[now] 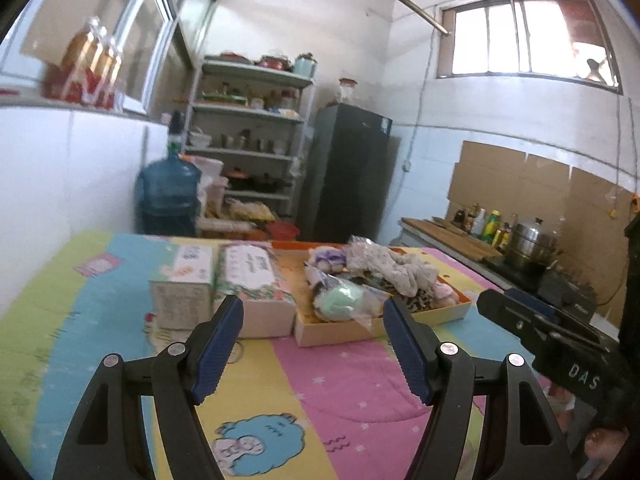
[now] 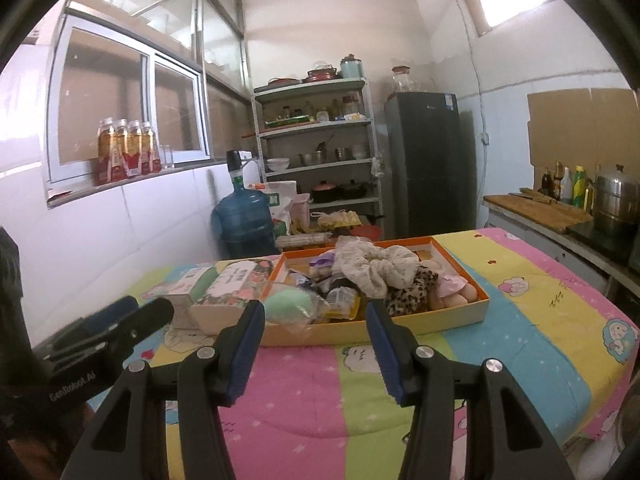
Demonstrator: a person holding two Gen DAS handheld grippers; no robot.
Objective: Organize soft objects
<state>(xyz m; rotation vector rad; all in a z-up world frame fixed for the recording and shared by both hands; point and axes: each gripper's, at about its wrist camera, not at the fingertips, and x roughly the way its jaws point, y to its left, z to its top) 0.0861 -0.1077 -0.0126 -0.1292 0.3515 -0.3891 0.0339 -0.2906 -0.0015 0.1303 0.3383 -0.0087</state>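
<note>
An orange-rimmed shallow box [image 1: 452,314] [image 2: 460,314] lies on the colourful quilt and holds soft items: a mint-green sponge in plastic [image 1: 340,300] [image 2: 286,305], a cream lace scrunchie [image 1: 394,268] [image 2: 376,270], a leopard-print scrunchie [image 2: 412,294], a purple plush [image 1: 330,258] and a pink doll [image 2: 452,290]. My left gripper [image 1: 314,344] hovers open before the box with nothing between its blue pads. My right gripper [image 2: 316,346] is open too, short of the box's near wall, and also shows at the right of the left wrist view [image 1: 540,328].
Two tissue boxes [image 1: 252,276] [image 2: 228,288] stand left of the orange box. A blue water jug [image 1: 170,192], a metal shelf rack [image 2: 316,140] and a dark fridge [image 2: 428,164] stand behind the quilt. A counter with bottles and a steel pot [image 2: 614,200] runs along the right.
</note>
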